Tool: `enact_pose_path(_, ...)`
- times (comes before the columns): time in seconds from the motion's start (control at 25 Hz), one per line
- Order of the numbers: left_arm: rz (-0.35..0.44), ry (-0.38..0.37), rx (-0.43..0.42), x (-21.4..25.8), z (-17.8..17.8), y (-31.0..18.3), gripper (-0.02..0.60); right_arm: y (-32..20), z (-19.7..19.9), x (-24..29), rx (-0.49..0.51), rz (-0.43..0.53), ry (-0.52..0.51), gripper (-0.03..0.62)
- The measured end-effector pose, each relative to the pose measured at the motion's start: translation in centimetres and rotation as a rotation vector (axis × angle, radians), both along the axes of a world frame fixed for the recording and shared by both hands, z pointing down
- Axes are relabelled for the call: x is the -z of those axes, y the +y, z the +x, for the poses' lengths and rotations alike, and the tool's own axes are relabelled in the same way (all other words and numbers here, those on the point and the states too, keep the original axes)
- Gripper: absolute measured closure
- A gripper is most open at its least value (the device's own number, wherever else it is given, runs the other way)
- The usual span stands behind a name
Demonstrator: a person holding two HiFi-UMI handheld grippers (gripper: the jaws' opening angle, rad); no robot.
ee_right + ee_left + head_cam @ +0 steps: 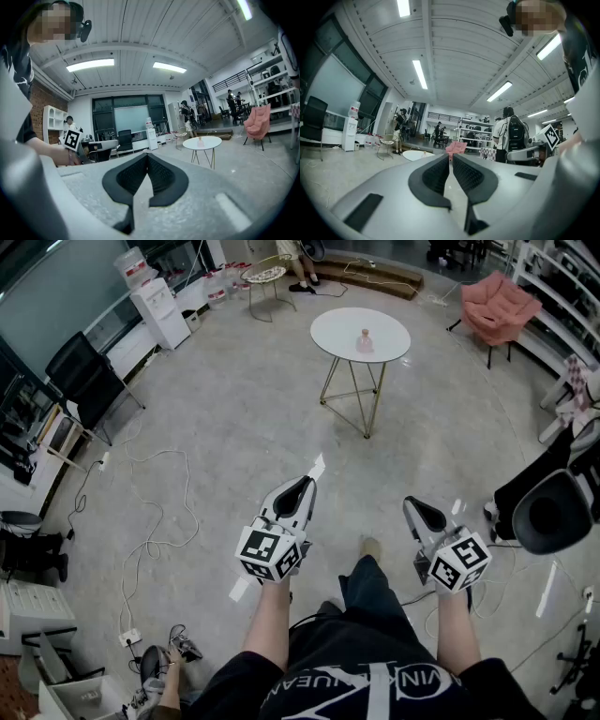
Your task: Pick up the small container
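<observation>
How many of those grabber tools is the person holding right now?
2. The left tool sits just left of centre in the head view, the right tool just right of centre. Both point forward. No others are visible.

The small container (365, 341) is pale pink, with a narrower top above a wider base. It stands upright near the middle of a round white bench (336, 330) on thin gold legs, well across the floor.

Grey floor (234, 427), round white table (333, 334), pink armchair (500, 304), black chair (82, 381).
</observation>
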State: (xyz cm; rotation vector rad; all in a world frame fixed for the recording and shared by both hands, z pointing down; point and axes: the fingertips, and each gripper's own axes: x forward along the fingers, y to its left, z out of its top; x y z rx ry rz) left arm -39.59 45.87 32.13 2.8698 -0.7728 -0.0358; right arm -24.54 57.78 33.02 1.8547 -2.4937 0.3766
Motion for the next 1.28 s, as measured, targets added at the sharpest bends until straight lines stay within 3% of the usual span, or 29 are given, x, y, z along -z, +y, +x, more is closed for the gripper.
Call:
enact_pose_path(0.28, -0.006, 0.007, 0.014, 0.5, 2.5, -4.2, 0.554, -4.4, 3.3, -0.3, -0.026, -0.004, -0.021, 0.588)
enact_pose_path(0.76, -0.028, -0.043, -0.016, -0.4, 11.3, -10.5, 0.553, -11.1, 11.9, -1.2, -0.068, -0.024, -0.046, 0.588)
enact_pose_path(1.28, -0.037, -0.047, 0.077, 0.4, 15.8, -17.1, 0.552, -19.2, 18.4, -1.4, -0.021, -0.037, -0.077, 0.588)
